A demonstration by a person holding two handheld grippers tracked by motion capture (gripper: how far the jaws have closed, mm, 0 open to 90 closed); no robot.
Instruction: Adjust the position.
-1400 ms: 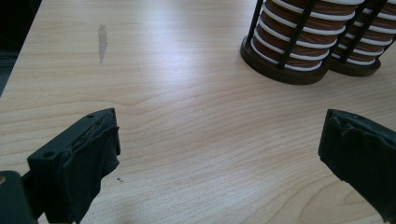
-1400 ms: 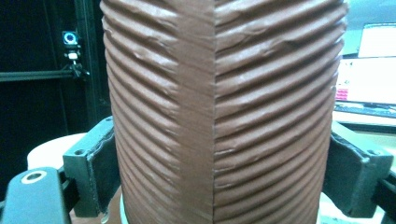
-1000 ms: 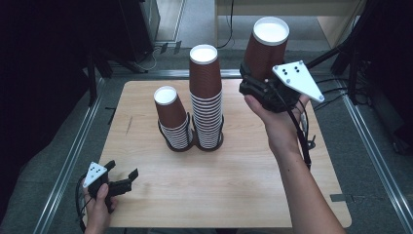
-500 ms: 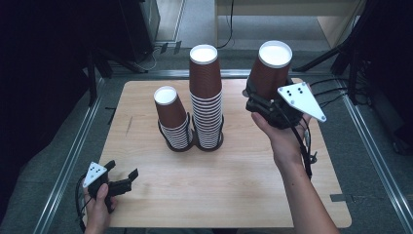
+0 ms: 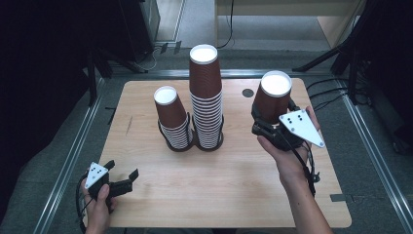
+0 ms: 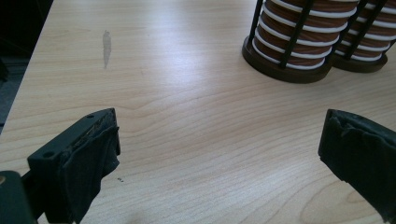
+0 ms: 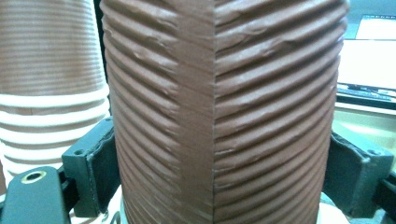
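Spanning most of the high view, the wooden counter [image 5: 234,195] carries a tall stack of cups [image 5: 206,105] and a shorter stack [image 5: 171,119] side by side in a black holder [image 5: 192,145]. Right of them, the right gripper [image 5: 265,119] has its fingers clamped on an upside-down brown cup [image 5: 272,100]. The left gripper [image 5: 122,178] rests at the counter's near left edge, fingers apart.
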